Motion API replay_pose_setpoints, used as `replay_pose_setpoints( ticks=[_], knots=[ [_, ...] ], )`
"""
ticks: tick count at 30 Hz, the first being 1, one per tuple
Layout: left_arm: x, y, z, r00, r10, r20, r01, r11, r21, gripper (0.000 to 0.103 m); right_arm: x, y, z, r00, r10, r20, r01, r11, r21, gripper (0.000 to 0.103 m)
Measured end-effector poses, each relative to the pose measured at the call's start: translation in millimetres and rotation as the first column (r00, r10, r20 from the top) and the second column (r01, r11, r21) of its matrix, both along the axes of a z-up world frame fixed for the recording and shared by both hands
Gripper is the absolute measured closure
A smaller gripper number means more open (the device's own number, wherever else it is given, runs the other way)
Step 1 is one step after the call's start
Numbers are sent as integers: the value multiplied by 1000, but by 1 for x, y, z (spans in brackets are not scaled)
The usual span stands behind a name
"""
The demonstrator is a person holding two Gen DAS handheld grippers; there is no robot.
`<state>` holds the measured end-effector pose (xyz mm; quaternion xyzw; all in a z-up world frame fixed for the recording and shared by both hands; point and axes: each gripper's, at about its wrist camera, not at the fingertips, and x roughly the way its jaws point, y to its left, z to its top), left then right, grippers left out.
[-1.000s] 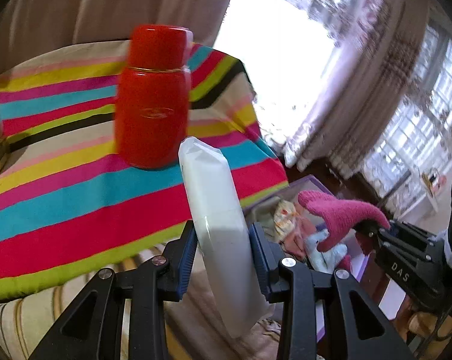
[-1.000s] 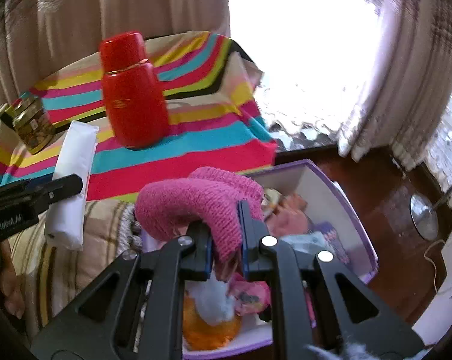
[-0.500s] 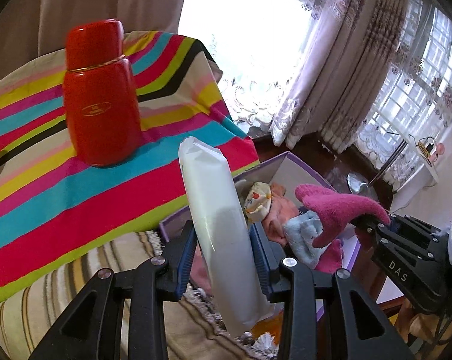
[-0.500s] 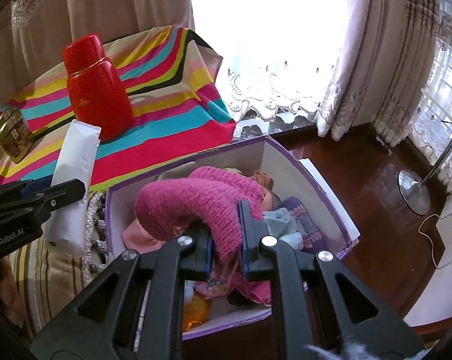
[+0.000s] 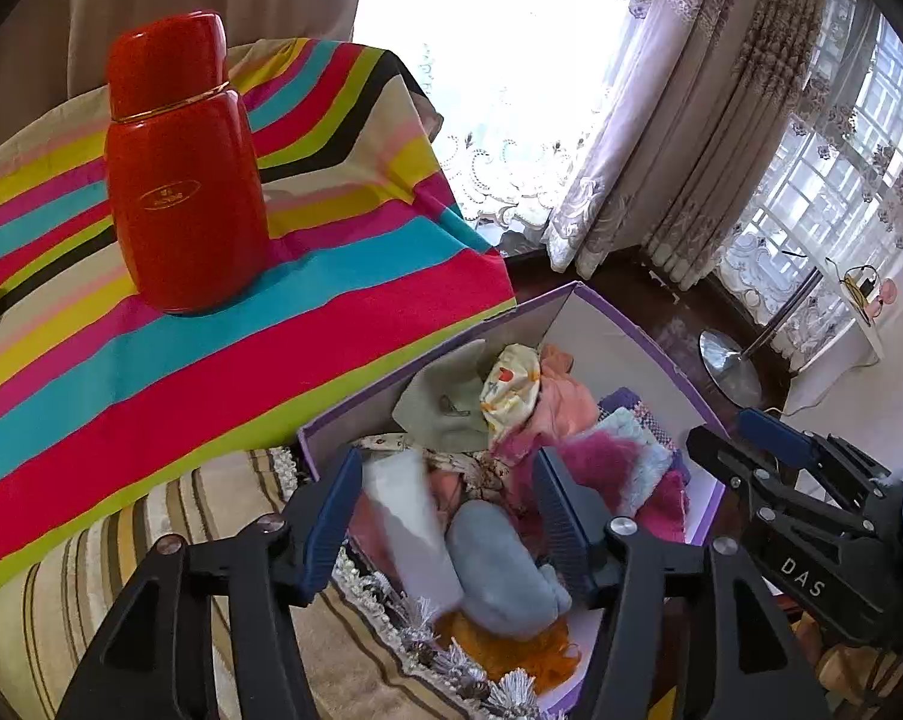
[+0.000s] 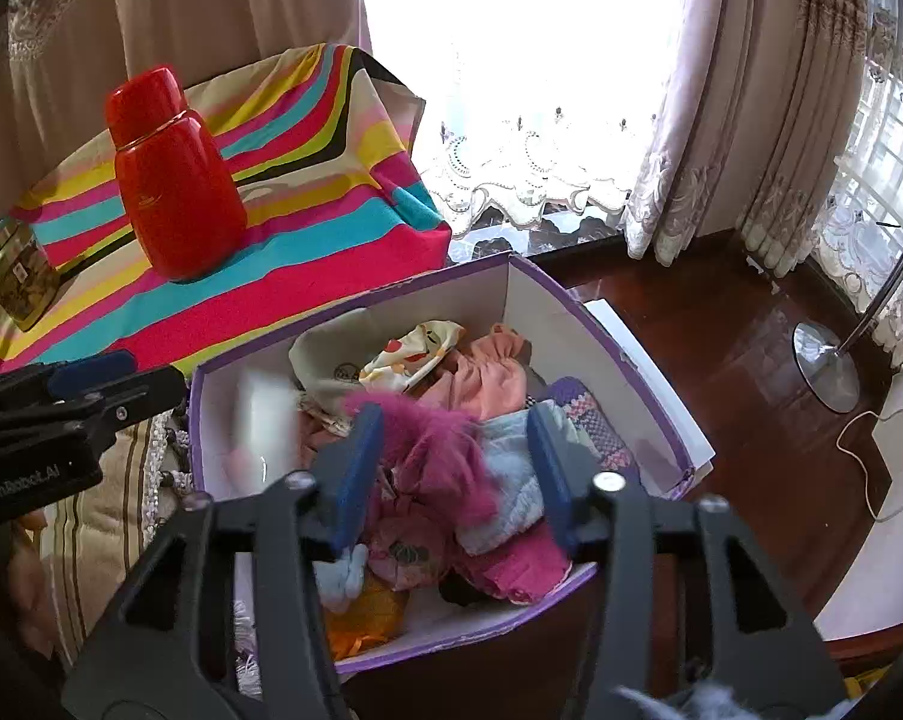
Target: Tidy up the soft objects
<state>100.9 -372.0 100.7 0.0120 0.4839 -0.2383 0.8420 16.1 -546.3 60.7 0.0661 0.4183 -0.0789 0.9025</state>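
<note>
Left gripper [image 5: 445, 516]: jaws just opened, released; white pack [image 5: 412, 531] blurred, dropping into box [image 5: 625, 330]; right gripper [image 6: 454, 474]: just opened, pink knit [image 6: 442, 450] freed onto pile; best to lift both straight up, clear of cloth; a second ago both items were clamped and carried.

Striped cloth [image 5: 307, 324], red flask [image 5: 181, 180], tin [image 6: 16, 282]
</note>
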Motion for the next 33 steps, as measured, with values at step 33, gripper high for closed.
replay_pose_setpoints(
  ticks=[33],
  knots=[
    [-65, 37, -18, 991, 29, -129, -37, 998, -58, 7, -58, 40, -18, 996, 12, -93, -14, 1000, -22, 30]
  ],
)
